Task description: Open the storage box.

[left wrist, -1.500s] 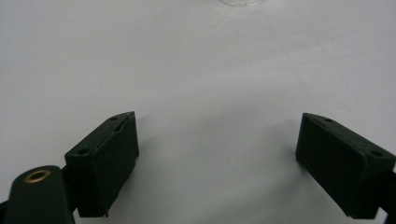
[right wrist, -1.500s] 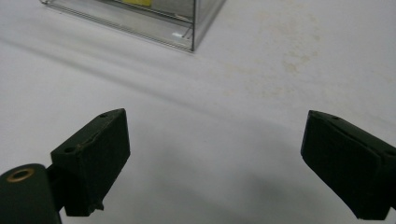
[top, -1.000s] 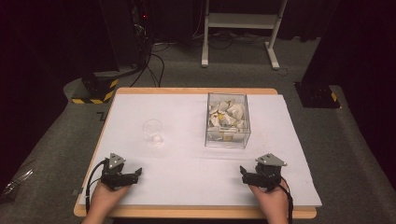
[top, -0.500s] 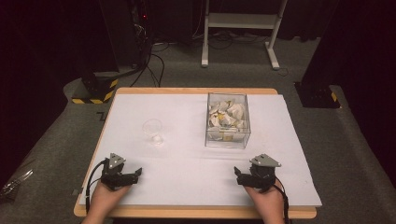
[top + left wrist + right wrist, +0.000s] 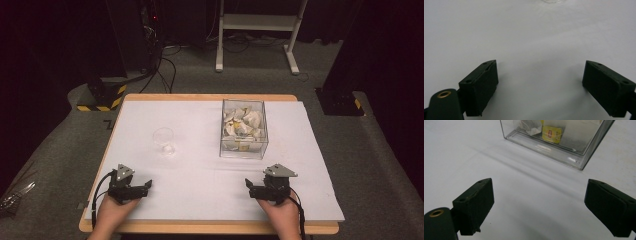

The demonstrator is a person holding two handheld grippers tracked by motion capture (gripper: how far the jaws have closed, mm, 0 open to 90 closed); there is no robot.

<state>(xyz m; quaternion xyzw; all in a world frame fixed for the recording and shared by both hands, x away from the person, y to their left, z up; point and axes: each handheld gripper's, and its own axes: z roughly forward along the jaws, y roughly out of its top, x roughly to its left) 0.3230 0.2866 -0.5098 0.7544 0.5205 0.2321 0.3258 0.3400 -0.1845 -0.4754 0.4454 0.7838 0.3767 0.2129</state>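
A clear plastic box (image 5: 243, 129) of tea bags stands right of the table's middle; its near corner (image 5: 554, 142) and a yellow-tagged tea bag (image 5: 552, 133) show in the right gripper view. A small clear glass (image 5: 164, 140) stands left of it, and its base (image 5: 554, 1) just shows at the top of the left gripper view. My left gripper (image 5: 145, 187) rests near the front left edge, open and empty (image 5: 540, 86). My right gripper (image 5: 250, 187) rests near the front edge below the box, open and empty (image 5: 539, 205).
The white table sheet (image 5: 200, 165) lies between the grippers and the two containers. A wooden table edge (image 5: 210, 228) runs along the front. Beyond the table stand a white metal frame (image 5: 257, 30), cables on grey carpet, and a yellow-black striped base (image 5: 102, 100).
My right gripper has slid left along the front edge, from the right corner to below the box. The left gripper has stayed in place.
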